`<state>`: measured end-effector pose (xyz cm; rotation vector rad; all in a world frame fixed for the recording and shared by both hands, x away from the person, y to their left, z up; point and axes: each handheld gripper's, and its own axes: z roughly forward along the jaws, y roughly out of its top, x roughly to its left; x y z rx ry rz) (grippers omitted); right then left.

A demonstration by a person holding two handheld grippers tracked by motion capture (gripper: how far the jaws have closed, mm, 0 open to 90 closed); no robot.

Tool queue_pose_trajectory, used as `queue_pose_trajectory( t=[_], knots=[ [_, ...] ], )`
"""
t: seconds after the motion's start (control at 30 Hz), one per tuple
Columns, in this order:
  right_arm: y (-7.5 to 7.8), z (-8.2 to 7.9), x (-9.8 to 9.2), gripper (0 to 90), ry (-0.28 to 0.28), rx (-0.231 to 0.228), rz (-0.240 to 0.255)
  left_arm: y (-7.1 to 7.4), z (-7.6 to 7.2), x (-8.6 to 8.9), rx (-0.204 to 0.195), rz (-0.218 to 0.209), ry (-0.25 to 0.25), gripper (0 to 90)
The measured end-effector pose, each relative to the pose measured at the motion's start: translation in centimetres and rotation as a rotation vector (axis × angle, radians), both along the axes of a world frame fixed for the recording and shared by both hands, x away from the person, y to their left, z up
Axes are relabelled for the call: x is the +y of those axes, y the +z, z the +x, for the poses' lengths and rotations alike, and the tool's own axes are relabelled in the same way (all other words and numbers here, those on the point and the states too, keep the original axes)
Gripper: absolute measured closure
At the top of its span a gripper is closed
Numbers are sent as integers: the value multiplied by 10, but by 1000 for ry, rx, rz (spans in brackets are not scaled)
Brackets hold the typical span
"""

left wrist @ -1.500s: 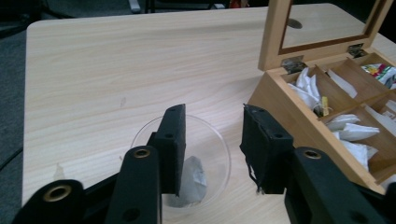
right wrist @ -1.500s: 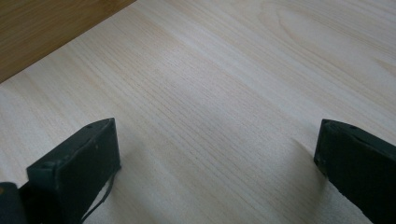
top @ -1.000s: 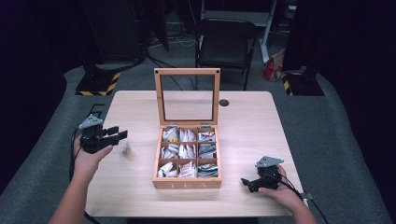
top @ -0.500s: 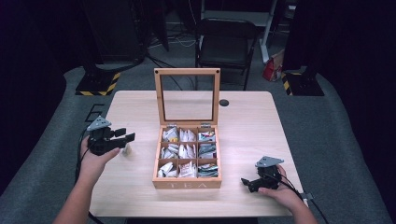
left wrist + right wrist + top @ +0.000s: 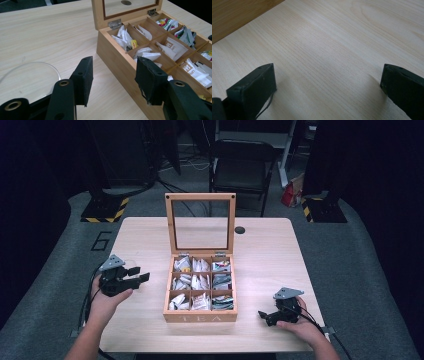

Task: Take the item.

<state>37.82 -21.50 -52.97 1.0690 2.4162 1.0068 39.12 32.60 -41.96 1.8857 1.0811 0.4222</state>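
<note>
A wooden tea box (image 5: 200, 316) marked TEA stands open mid-table, its glass-paned lid (image 5: 201, 196) upright at the back. Its compartments hold several paper tea bags (image 5: 200, 282). My left gripper (image 5: 139, 275) hovers left of the box, pointing toward it, open with nothing between its fingers. From the left gripper view, the left gripper (image 5: 116, 80) faces the box's side wall (image 5: 115, 57) and the tea bags (image 5: 172, 47). My right gripper (image 5: 264, 316) rests low on the table at the box's front right, open and empty. In its own view the right gripper (image 5: 329, 82) spans bare wood.
A clear round disc (image 5: 27, 80) lies on the light wooden table (image 5: 265, 255) just left of my left gripper. A small black round spot (image 5: 240, 230) sits behind the lid. A dark chair (image 5: 242, 165) stands beyond the far edge. The box wall (image 5: 237, 15) is close.
My left hand has shifted a little toward the box and the table's near side, sinking slightly. The right hand has kept still.
</note>
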Motion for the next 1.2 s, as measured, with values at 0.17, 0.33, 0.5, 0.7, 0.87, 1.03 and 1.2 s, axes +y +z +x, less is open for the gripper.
queue_pose_trajectory(
  t=[0.17, 0.33, 0.5, 0.7, 0.87, 1.03, 1.2],
  knots=[
    [0, 0, 0, 0, 3, 4, -1, -10, -6, -4, 13, -2, -11, 482],
    [0, 0, 0, 0, 0, 0, 0, -18, -11, -6, 22, -3, -16, 482],
    [0, 0, 0, 0, 0, 0, 0, -23, -14, -5, 19, -10, -9, 482],
    [0, 0, 0, 0, 1, 2, -1, -31, -17, -3, 31, -11, -8, 482],
    [0, 0, 0, 0, 0, 0, 0, -39, -19, -2, 45, -12, -1, 480],
    [0, 0, 0, 0, 2, 4, 0, -47, -20, -1, 51, -13, 13, 477],
    [0, 0, 0, 0, 2, 3, 0, -56, -21, -1, 64, -28, 12, 468]
  ],
)
